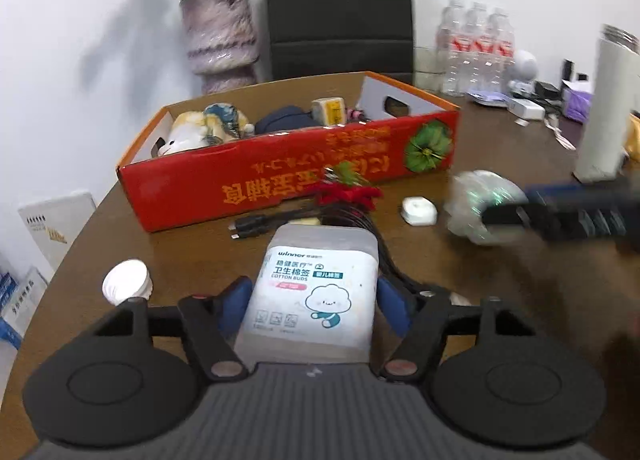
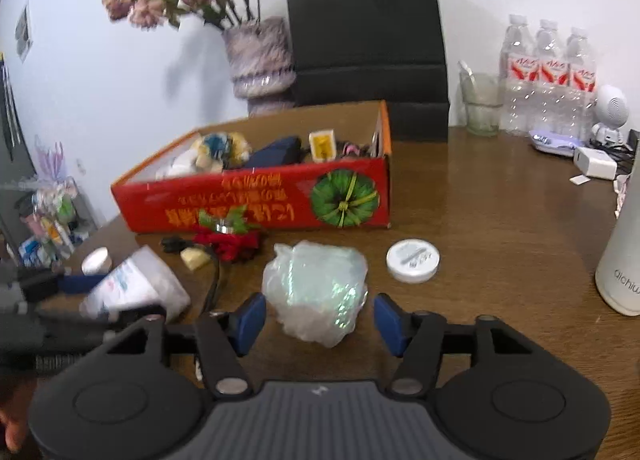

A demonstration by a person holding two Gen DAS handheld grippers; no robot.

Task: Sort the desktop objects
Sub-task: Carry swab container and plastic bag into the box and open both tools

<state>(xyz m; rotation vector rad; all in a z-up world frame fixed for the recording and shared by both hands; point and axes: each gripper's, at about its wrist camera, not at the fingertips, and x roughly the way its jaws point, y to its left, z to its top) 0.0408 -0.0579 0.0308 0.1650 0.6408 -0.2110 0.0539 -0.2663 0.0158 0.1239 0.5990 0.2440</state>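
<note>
**Cotton buds in my left tongs, crinkled bag lined up for my right**

I am clamping the translucent plastic box of cotton buds with the white printed label in my left gripper, both blue pads pressing its sides, the box lying on the brown wooden tabletop. My right gripper is spread wide, straddling the crumpled clear iridescent plastic bag without touching it, so I am judging the closing as the step in hand.

To do it well, I am thinking of pushing a little further forward first, so the pads meet the bag's bulk rather than a loose corner, then squeezing slowly, since thin film will collapse and slip.

Just beyond, the red artificial flower sprig with green leaves and the black cables are lying close to the red cardboard box with gold lettering, and the round white lidded tin is sitting to the right. The red box, already holding a plush toy and other items, is where I am expecting both loads to go, lifted clear over its near wall
</note>
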